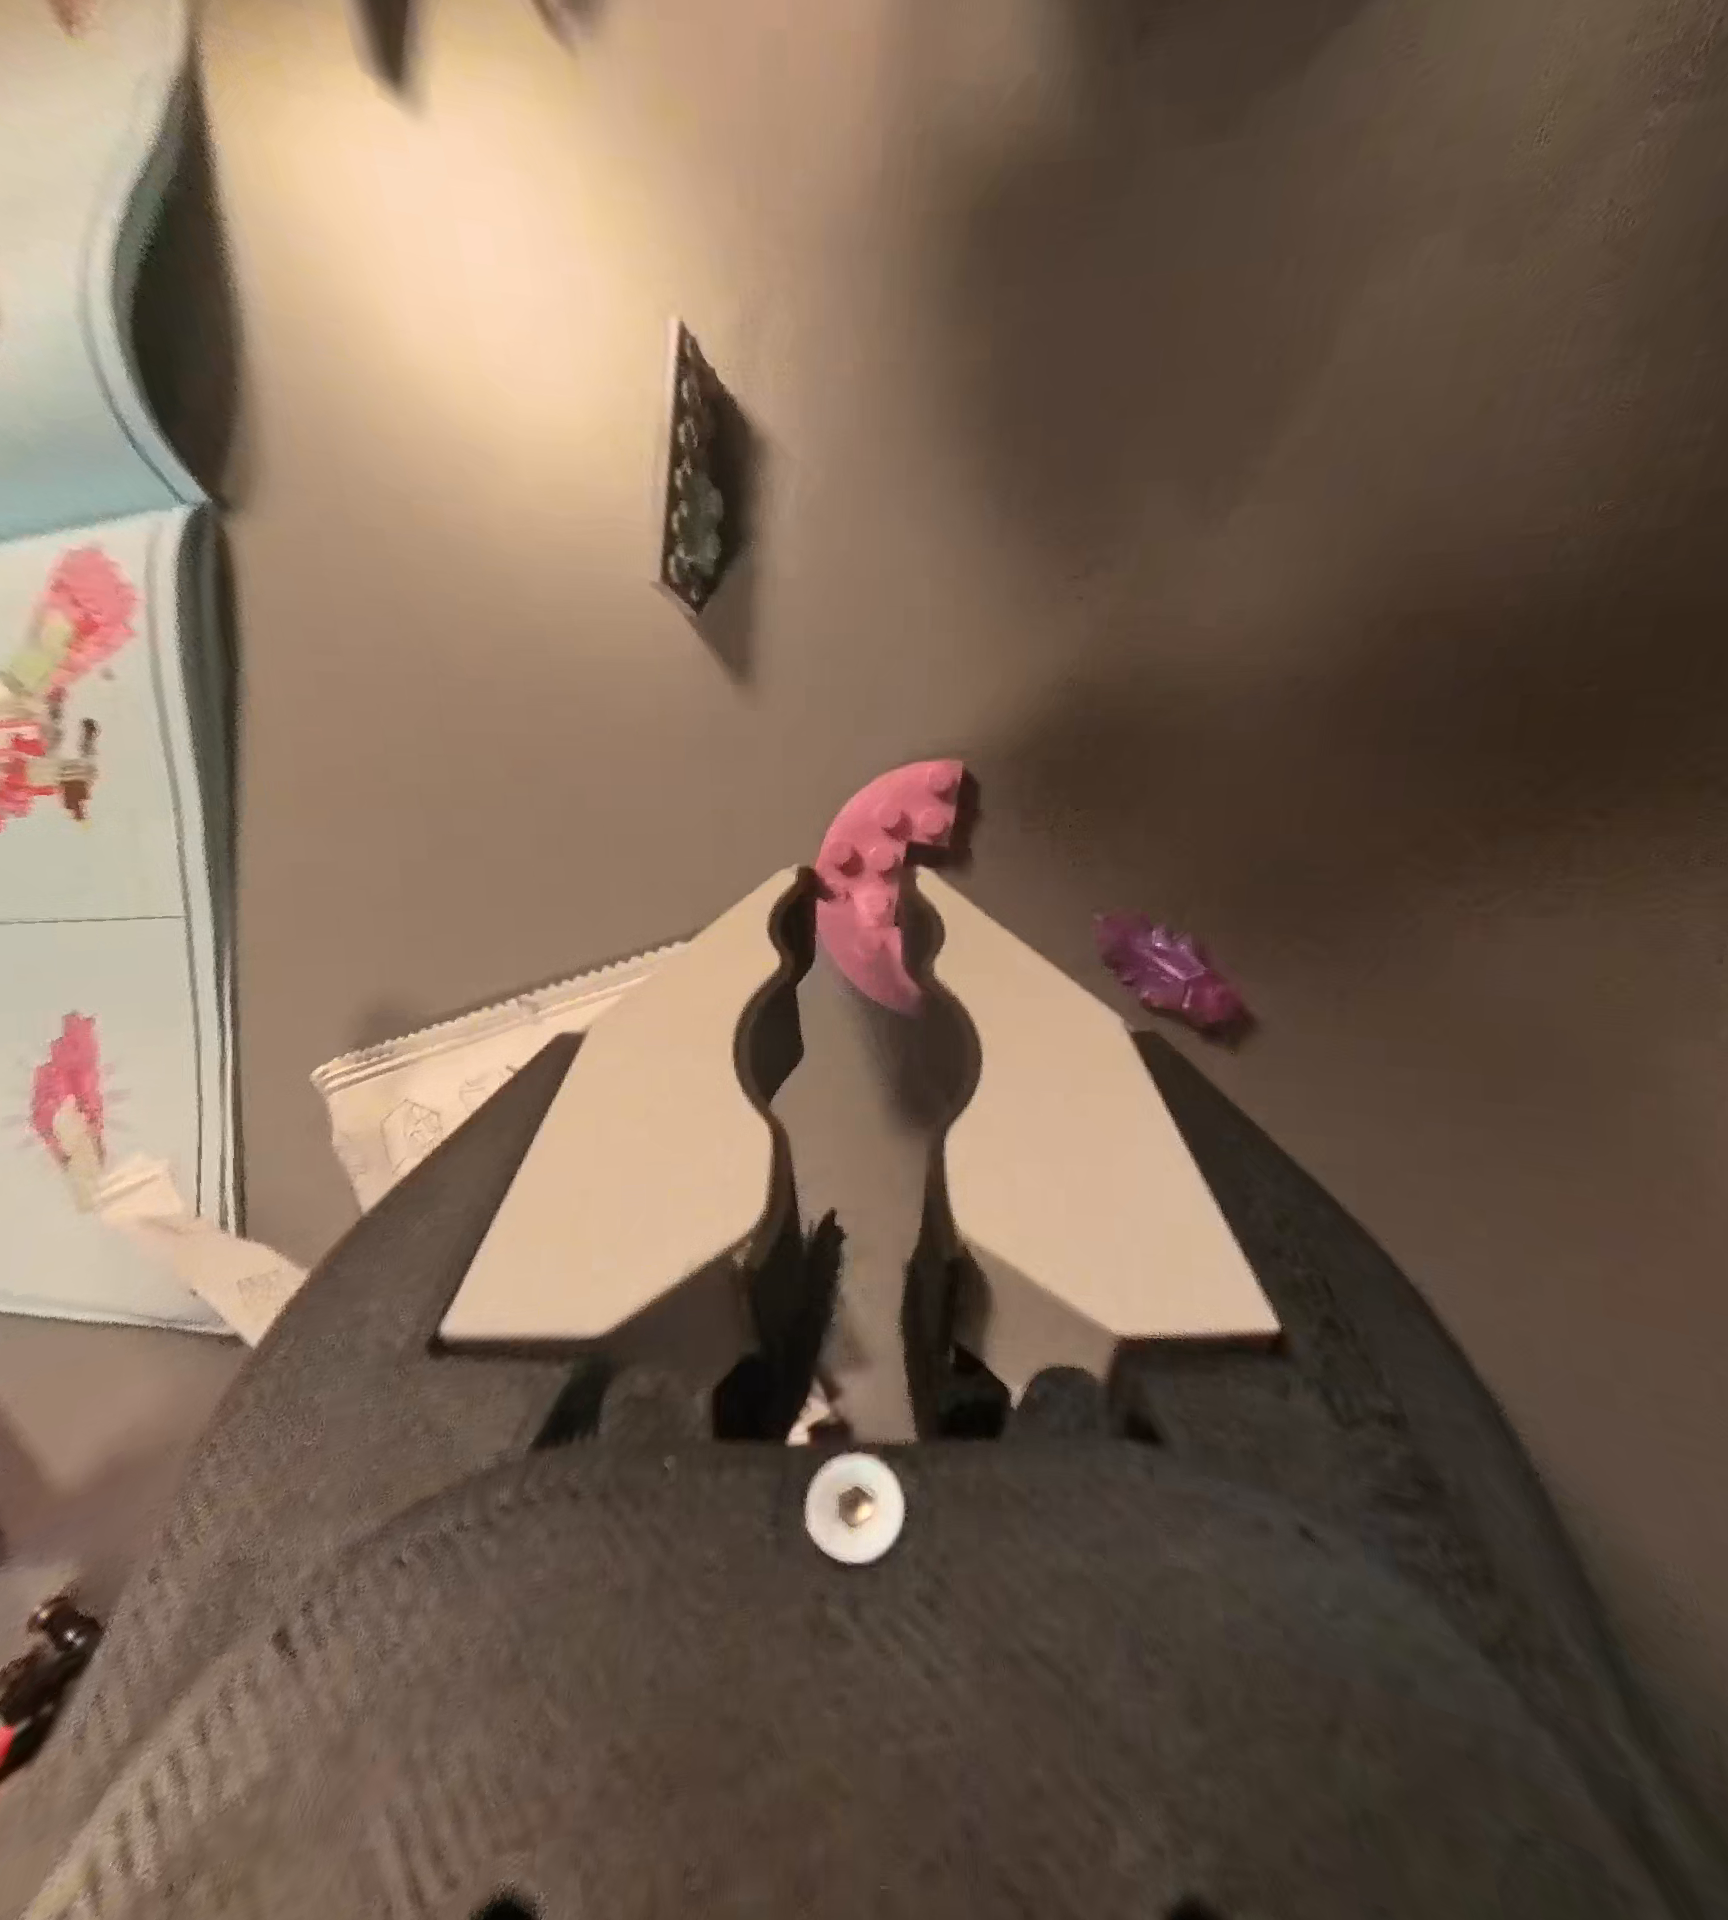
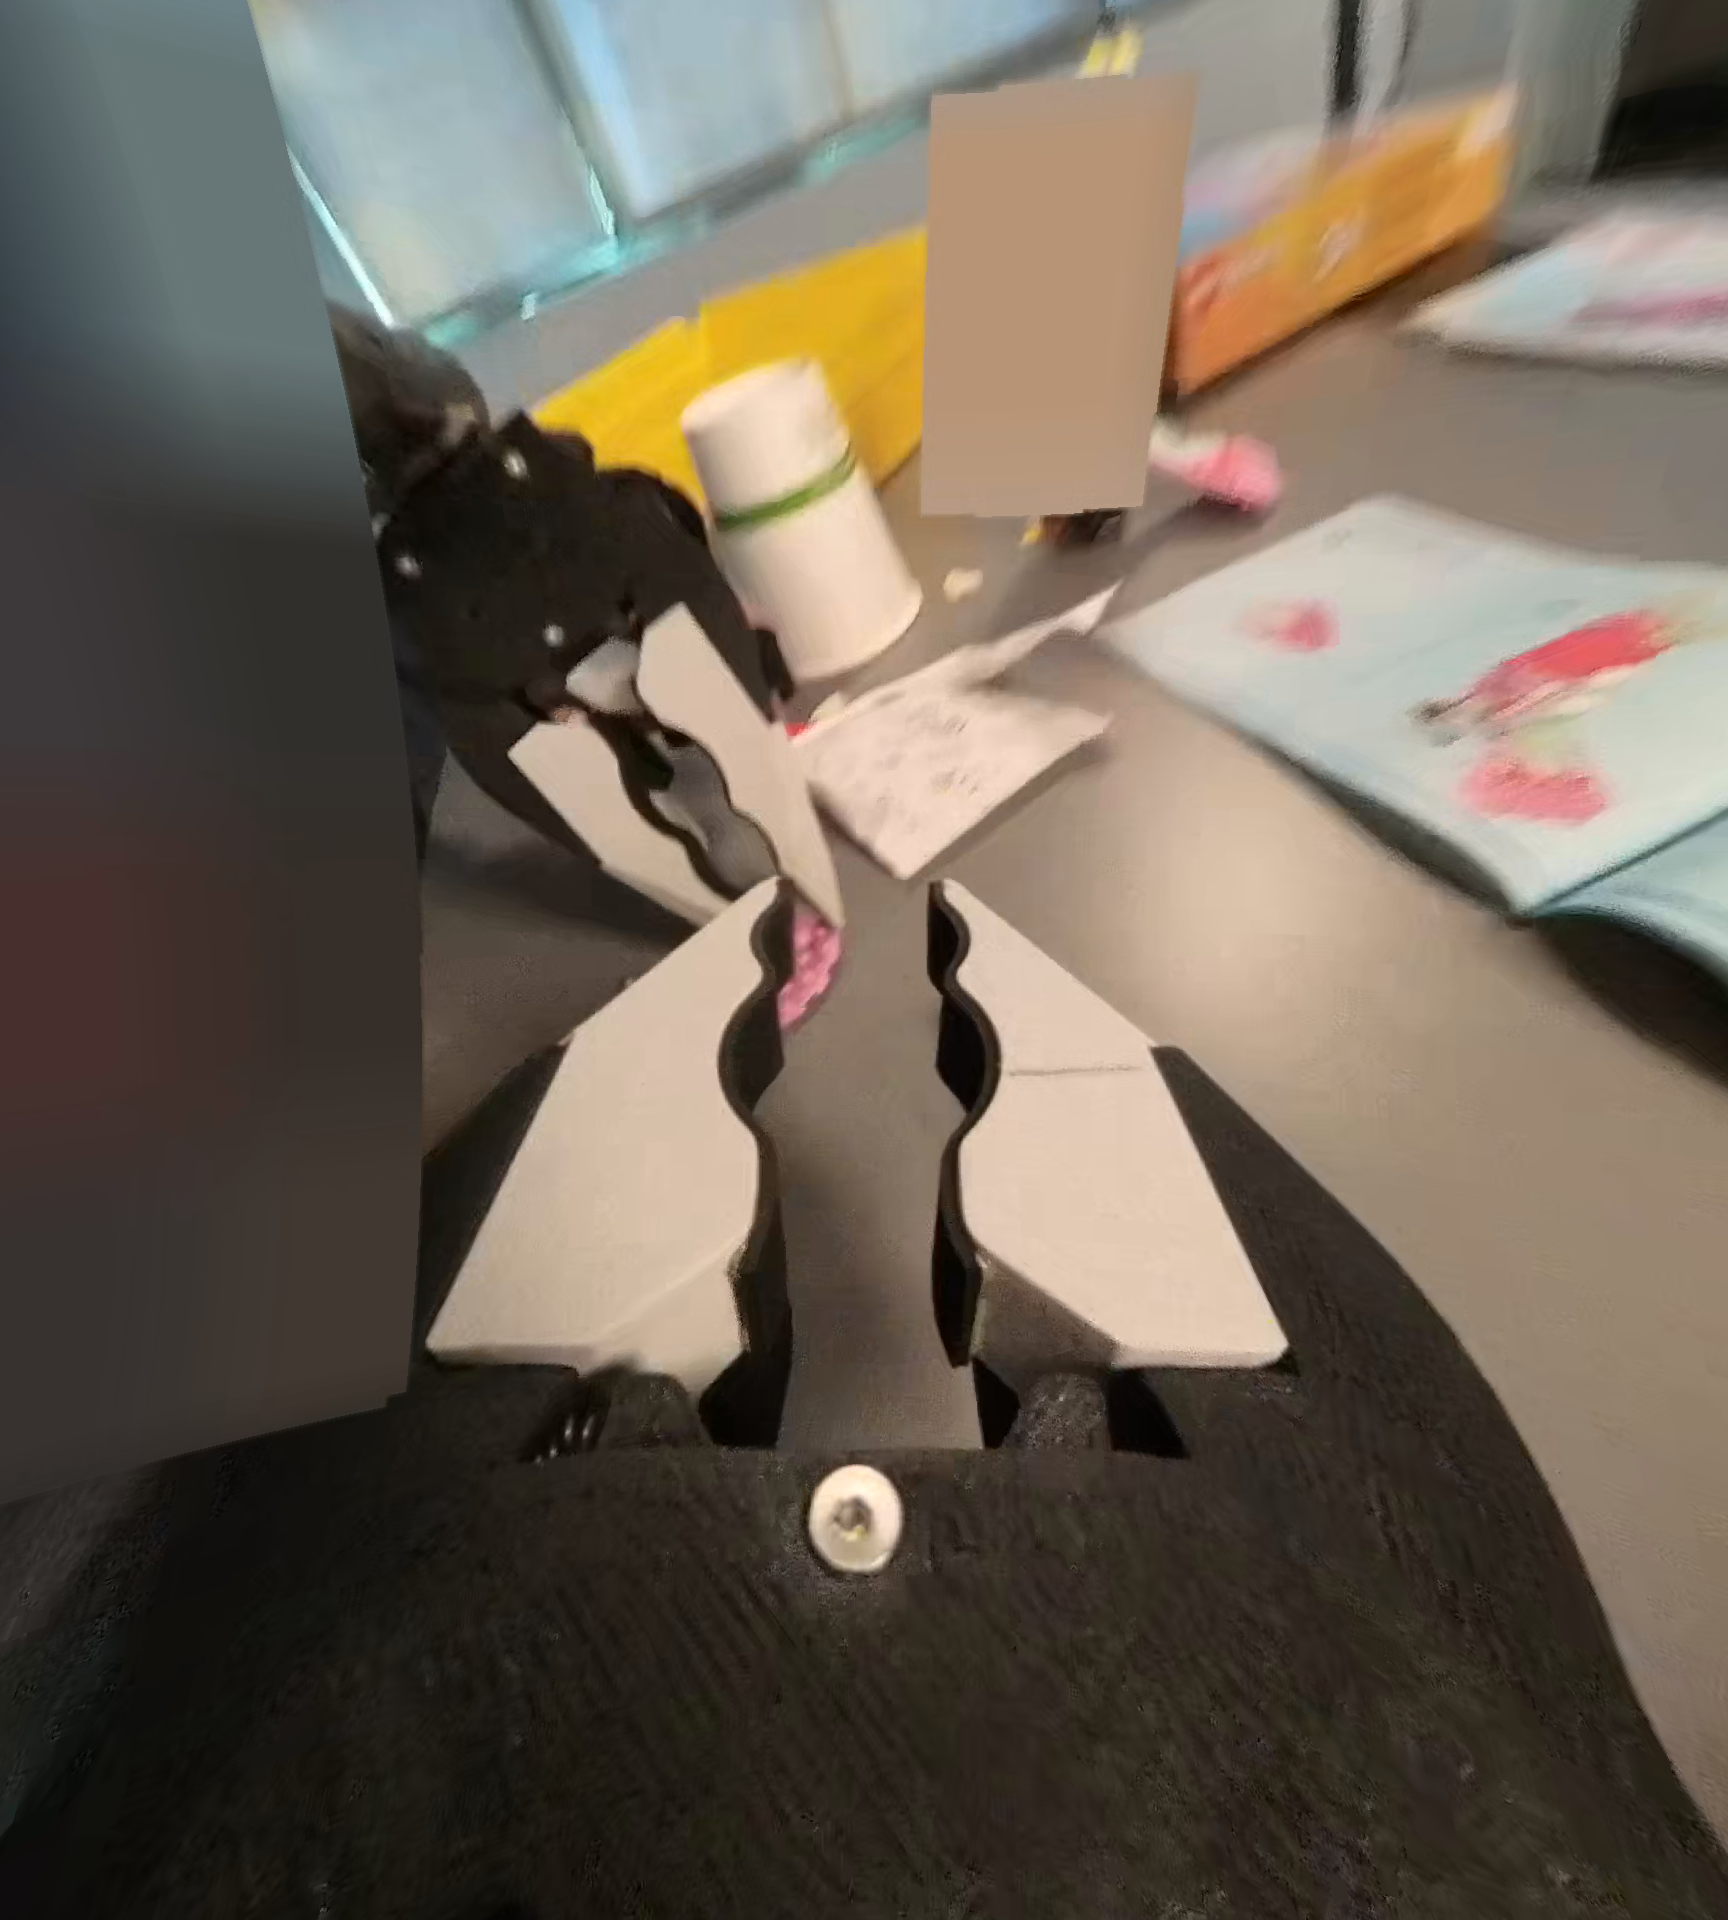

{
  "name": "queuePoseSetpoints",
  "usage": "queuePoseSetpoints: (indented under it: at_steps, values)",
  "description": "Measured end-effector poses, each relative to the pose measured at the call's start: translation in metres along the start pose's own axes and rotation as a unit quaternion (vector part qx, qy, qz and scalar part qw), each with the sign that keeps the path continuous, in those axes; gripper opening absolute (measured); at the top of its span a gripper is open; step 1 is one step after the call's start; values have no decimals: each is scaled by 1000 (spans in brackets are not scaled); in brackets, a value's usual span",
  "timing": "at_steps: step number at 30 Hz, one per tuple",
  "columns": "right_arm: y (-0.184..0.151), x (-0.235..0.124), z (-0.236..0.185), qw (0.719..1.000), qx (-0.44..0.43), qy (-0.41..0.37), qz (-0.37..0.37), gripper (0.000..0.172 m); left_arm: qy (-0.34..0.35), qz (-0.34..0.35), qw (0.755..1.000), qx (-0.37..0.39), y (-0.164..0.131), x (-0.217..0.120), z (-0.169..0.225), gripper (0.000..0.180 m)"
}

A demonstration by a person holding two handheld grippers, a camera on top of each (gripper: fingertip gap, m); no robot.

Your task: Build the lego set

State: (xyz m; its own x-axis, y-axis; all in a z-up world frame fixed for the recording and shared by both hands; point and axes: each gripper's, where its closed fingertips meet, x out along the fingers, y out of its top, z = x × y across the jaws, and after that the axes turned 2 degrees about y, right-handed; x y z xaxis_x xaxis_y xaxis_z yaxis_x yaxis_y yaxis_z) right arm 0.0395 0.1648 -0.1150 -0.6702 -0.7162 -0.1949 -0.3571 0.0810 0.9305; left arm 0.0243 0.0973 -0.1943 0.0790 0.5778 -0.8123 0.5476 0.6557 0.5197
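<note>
Left tool (image 1: 865,883) pinches curved, studded pink brick pc (image 1: 886,883).

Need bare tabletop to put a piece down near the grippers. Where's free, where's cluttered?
Free: the grey table right of the black studded plate and beyond the purple crystal piece; also the strip between that plate and the open booklet. Crowded: around the white cup, paper bag and yellow sheets.

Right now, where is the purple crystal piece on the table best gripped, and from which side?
Across the narrow middle of the purple crystal piece, from above, probably: it lies flat, long and pointed, with bare table beside both long edges.
</note>
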Motion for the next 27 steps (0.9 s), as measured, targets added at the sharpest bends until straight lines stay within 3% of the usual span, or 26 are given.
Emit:
queuePoseSetpoints:
  at_steps: [5, 8, 13, 15, 17, 18, 23, 27]
  values:
    - [-41, 39, -18, 991, 63, 5, -121, 27, 109, 79, 990, 43, 11, -4, 3, 15]
    - [-50, 48, -29, 983, 115, 32, -139, 29, 163, 120, 977, 66, 22, -13, 4, 14]
    - [-48, 47, -36, 982, 122, 65, -132, 11, 194, 159, 964, 83, 41, -21, 2, 14]
    - [-46, 39, -28, 987, 85, 51, -129, 3, 189, 181, 964, 56, 48, -21, -2, 13]
    - [-46, 26, -13, 990, 29, 23, -133, 3, 160, 192, 968, 6, 52, -19, -7, 37]
    - [-46, 19, -10, 990, -8, 24, -135, 3, 144, 200, 969, -19, 54, -18, -10, 41]
    - [-60, 4, -13, 977, -142, 24, -159, 3, 30, 203, 977, -64, 59, 5, -5, 32]
    - [-61, 2, -12, 970, -180, 12, -161, 3, 16, 175, 984, -37, 59, 21, 1, 15]
